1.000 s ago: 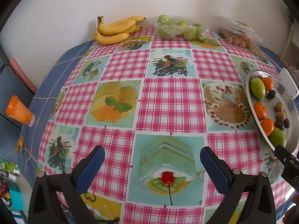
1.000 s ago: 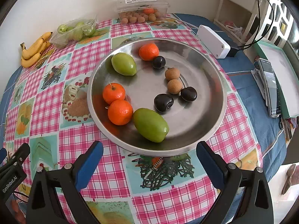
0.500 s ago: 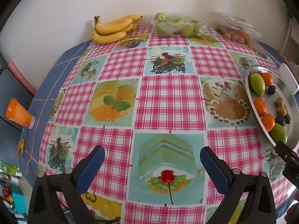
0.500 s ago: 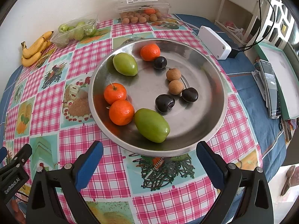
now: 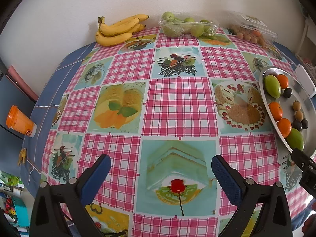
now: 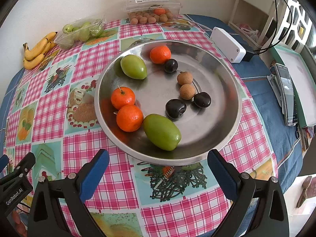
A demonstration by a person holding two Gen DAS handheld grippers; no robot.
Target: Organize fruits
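Observation:
A round steel tray holds two green fruits, three oranges, three dark cherries and two brown longans. My right gripper is open and empty just in front of the tray's near rim. My left gripper is open and empty above the checked tablecloth, with the tray far to its right. Bananas, a pack of green fruit and a clear box of longans lie along the wall.
A white box lies right of the tray. A phone and a green-edged board lie at the right table edge. An orange cup stands off the table's left side. A white shelf stands back right.
The left wrist view has tilted down and shifted slightly left, so the tray sits nearer the frame edge. The right gripper has barely moved. Both stay open.

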